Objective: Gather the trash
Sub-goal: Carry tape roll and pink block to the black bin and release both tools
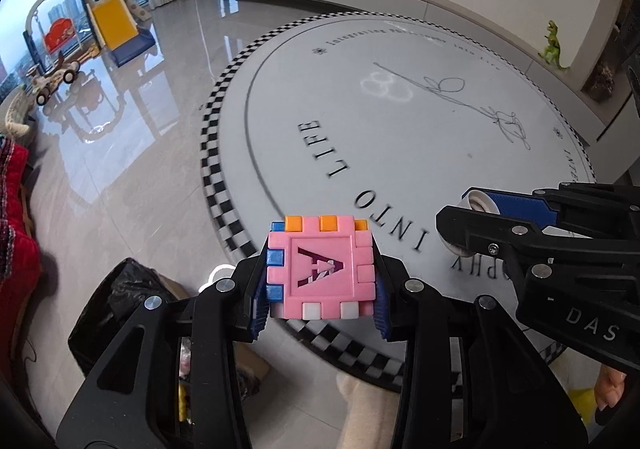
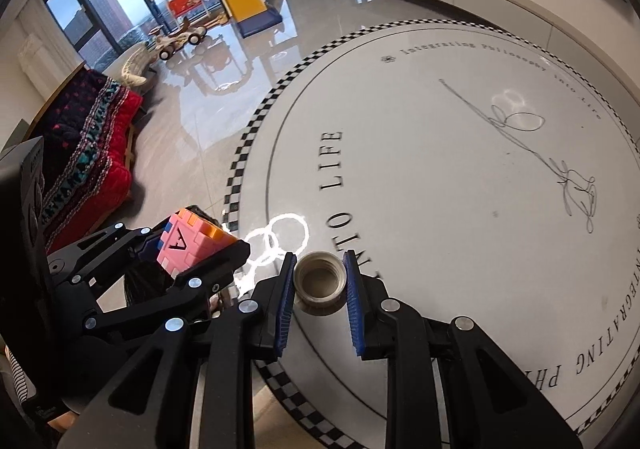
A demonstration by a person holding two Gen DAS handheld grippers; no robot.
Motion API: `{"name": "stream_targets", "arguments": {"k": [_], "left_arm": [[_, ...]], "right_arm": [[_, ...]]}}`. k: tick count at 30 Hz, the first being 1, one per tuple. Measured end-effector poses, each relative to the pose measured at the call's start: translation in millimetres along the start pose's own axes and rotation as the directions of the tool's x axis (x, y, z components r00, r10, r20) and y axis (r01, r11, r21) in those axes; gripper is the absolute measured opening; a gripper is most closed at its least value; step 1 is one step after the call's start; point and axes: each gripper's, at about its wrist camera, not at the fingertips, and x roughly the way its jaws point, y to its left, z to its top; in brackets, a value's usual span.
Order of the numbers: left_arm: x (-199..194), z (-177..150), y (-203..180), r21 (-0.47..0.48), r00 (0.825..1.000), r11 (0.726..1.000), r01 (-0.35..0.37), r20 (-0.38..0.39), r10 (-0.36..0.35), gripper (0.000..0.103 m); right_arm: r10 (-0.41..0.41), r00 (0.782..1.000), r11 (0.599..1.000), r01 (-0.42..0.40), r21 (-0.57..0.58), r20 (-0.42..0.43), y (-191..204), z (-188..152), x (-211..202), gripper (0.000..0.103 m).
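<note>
My left gripper point(image 1: 320, 289) is shut on a pink puzzle cube point(image 1: 322, 269) with a letter A, orange, blue and white tabs; it hangs over the near edge of the round white table point(image 1: 400, 129). The cube also shows in the right wrist view point(image 2: 188, 245). My right gripper point(image 2: 318, 289) is shut on a small white round cap point(image 2: 319, 281), held between its blue pads just above the table point(image 2: 480, 209). The right gripper and cap also show in the left wrist view point(image 1: 480, 205).
A bin with a black bag point(image 1: 120, 301) stands on the floor below left of the left gripper. A red quilted sofa point(image 2: 92, 153) is at left. A toy slide point(image 1: 112, 21) and ride-on toys stand by the window. A green dinosaur point(image 1: 554, 45) sits on the far ledge.
</note>
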Motion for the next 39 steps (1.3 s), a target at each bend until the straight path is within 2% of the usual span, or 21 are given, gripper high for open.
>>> {"name": "stream_targets", "arguments": {"k": [5, 10, 18, 21, 23, 24, 25, 26, 27, 28, 31, 35, 39], "left_arm": [[-10, -36, 43, -0.065, 0.998, 0.996, -0.068, -0.014, 0.068, 0.040], [-14, -78, 99, -0.171, 0.991, 0.977, -0.127, -0.051, 0.120, 0.040], [-24, -147, 182, -0.354, 0.972, 0.906, -0.230, -0.123, 0.199, 0.040], [-28, -170, 208, -0.410, 0.964, 0.873, -0.263, -0.148, 0.220, 0.040], [-32, -181, 220, -0.439, 0.960, 0.854, -0.279, -0.161, 0.231, 0.040], [-33, -185, 225, -0.447, 0.959, 0.849, -0.281, -0.169, 0.229, 0.045], [-33, -188, 229, -0.451, 0.956, 0.844, -0.290, -0.183, 0.231, 0.081], [-35, -191, 233, -0.453, 0.949, 0.835, -0.312, -0.191, 0.251, 0.099], [-38, -194, 236, -0.454, 0.942, 0.825, -0.335, -0.182, 0.282, 0.097], [-39, -196, 239, -0.457, 0.937, 0.818, -0.349, -0.187, 0.295, 0.097], [-42, -204, 249, -0.489, 0.939, 0.801, -0.345, -0.184, 0.291, 0.097], [-42, -208, 254, -0.500, 0.939, 0.795, -0.344, -0.190, 0.287, 0.097], [-43, -205, 249, -0.497, 0.941, 0.799, -0.338, -0.190, 0.280, 0.097]], "right_arm": [[0.053, 0.998, 0.997, -0.055, -0.060, -0.035, 50, -9, 19, 0.025], [0.103, 0.991, 0.985, -0.114, -0.131, -0.087, 109, -20, 42, 0.025], [0.157, 0.968, 0.952, -0.201, -0.231, -0.195, 201, -48, 84, 0.025], [0.173, 0.955, 0.943, -0.231, -0.239, -0.240, 227, -56, 101, 0.025], [0.205, 0.938, 0.933, -0.274, -0.234, -0.280, 242, -59, 112, 0.025], [0.225, 0.925, 0.927, -0.300, -0.226, -0.307, 249, -59, 118, 0.026], [0.221, 0.918, 0.928, -0.301, -0.218, -0.328, 256, -59, 124, 0.043], [0.204, 0.925, 0.934, -0.282, -0.218, -0.322, 261, -59, 126, 0.056], [0.192, 0.932, 0.937, -0.266, -0.224, -0.306, 265, -58, 126, 0.067], [0.186, 0.937, 0.936, -0.261, -0.236, -0.297, 270, -58, 126, 0.067], [0.182, 0.944, 0.934, -0.253, -0.253, -0.274, 272, -57, 121, 0.067], [0.195, 0.946, 0.933, -0.261, -0.250, -0.260, 264, -55, 115, 0.067], [0.198, 0.952, 0.934, -0.255, -0.250, -0.234, 253, -52, 106, 0.067]]}}
